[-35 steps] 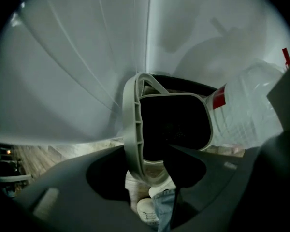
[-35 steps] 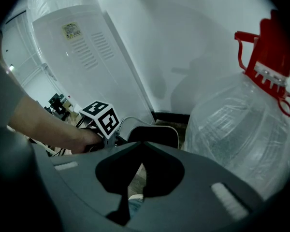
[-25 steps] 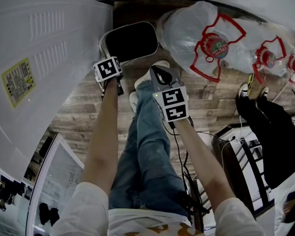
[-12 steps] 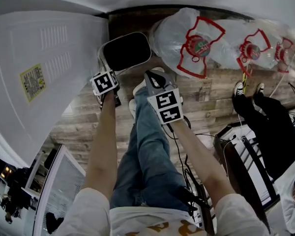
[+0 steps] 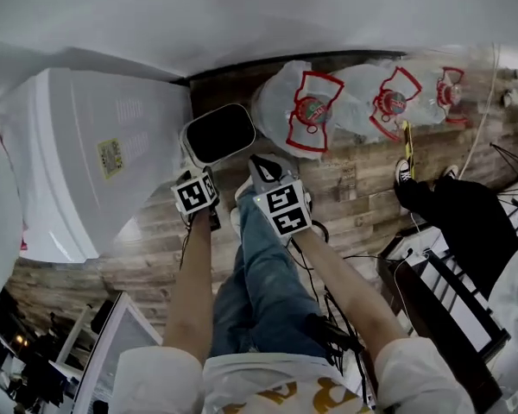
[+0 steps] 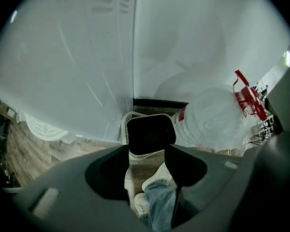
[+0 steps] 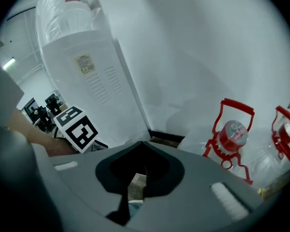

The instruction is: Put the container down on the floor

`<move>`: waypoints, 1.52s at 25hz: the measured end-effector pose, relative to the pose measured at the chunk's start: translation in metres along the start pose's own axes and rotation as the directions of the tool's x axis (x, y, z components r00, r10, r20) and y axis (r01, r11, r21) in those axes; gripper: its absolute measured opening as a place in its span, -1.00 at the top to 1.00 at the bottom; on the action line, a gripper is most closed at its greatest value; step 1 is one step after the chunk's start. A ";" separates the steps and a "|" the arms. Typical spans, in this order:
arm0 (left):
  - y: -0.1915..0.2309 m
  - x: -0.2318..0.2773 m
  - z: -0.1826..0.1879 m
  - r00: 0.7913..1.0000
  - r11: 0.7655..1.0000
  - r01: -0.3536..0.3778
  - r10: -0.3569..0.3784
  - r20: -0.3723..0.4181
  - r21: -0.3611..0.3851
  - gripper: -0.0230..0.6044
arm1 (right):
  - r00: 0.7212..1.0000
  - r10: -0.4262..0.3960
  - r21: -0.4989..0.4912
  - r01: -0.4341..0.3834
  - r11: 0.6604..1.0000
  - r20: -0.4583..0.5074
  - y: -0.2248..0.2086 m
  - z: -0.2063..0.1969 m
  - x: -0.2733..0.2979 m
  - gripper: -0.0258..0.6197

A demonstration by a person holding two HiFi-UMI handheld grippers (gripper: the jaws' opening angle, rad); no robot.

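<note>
Jaws of the left gripper (image 6: 146,153) stand apart, empty, container (image 6: 150,135) beyond them; right gripper (image 7: 143,153) jaws pressed together

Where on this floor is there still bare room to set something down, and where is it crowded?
Bare planks lie right of the holder's shoes, between the water jugs and a bystander's sneaker, and below the white dispenser at left. The corner is crowded: container, shoes and jugs sit close together.

Parted tongs (image 6: 147,154), white container (image 6: 150,135) beyond
</note>
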State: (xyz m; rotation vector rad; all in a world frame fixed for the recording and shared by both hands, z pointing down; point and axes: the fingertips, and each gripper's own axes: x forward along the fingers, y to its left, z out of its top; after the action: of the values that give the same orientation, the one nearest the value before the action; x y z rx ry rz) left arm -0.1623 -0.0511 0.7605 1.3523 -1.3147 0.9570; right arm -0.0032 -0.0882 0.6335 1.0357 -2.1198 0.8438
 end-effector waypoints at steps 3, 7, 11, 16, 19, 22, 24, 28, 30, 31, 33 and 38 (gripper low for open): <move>-0.021 -0.036 0.013 0.996 0.998 0.058 -0.060 0.060 0.030 0.19 | 1.000 -0.010 -0.005 0.010 1.000 0.014 0.007 0.012 -0.021 0.84; -0.054 -0.085 0.031 0.984 0.985 0.118 -0.133 0.118 0.127 0.19 | 0.998 -0.043 -0.020 0.044 0.999 0.035 0.005 0.030 -0.052 0.84; -0.074 -0.135 0.047 0.964 0.972 0.158 -0.190 0.187 0.172 0.23 | 0.992 -0.102 -0.011 0.103 0.995 0.077 0.000 0.052 -0.089 0.84; -0.083 -0.195 0.077 0.923 0.963 0.198 -0.246 0.296 0.183 0.27 | 0.978 -0.146 -0.004 0.149 0.989 0.147 0.006 0.082 -0.131 0.84; -0.089 -0.233 0.088 0.892 0.953 0.233 -0.289 0.349 0.193 0.30 | 0.971 -0.156 -0.049 0.167 0.985 0.179 0.019 0.097 -0.154 0.84; -0.093 -0.268 0.095 0.859 0.945 0.257 -0.320 0.400 0.203 0.34 | 0.962 -0.169 -0.073 0.188 0.979 0.212 0.031 0.108 -0.174 0.84; -0.096 -0.288 0.099 0.837 0.940 0.269 -0.336 0.432 0.210 0.38 | 0.954 -0.182 -0.070 0.204 0.976 0.237 0.035 0.117 -0.188 0.84; -0.103 -0.326 0.108 0.790 0.930 0.287 -0.365 0.493 0.229 0.51 | 0.933 -0.207 -0.048 0.230 0.972 0.293 0.033 0.132 -0.216 0.84; -0.107 -0.347 0.113 0.763 0.923 0.292 -0.382 0.521 0.249 0.57 | 0.921 -0.214 -0.051 0.243 0.969 0.324 0.035 0.138 -0.231 0.84; -0.108 -0.360 0.113 0.750 0.920 0.292 -0.390 0.535 0.261 0.61 | 0.916 -0.214 -0.053 0.246 0.968 0.340 0.039 0.141 -0.241 0.84; -0.108 -0.390 0.116 0.721 0.917 0.275 -0.395 0.569 0.288 0.76 | 0.904 -0.213 -0.060 0.252 0.966 0.371 0.050 0.151 -0.261 0.84; -0.116 -0.445 0.124 0.643 0.909 0.234 -0.410 0.647 0.344 0.92 | 0.862 -0.217 -0.068 0.278 0.958 0.459 0.057 0.172 -0.299 0.84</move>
State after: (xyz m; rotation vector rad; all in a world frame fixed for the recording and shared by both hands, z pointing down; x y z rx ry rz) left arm -0.1047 -0.0841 0.2892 2.2028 -1.4487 0.3167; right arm 0.0544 -0.0619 0.2892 1.5060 -2.3009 0.3505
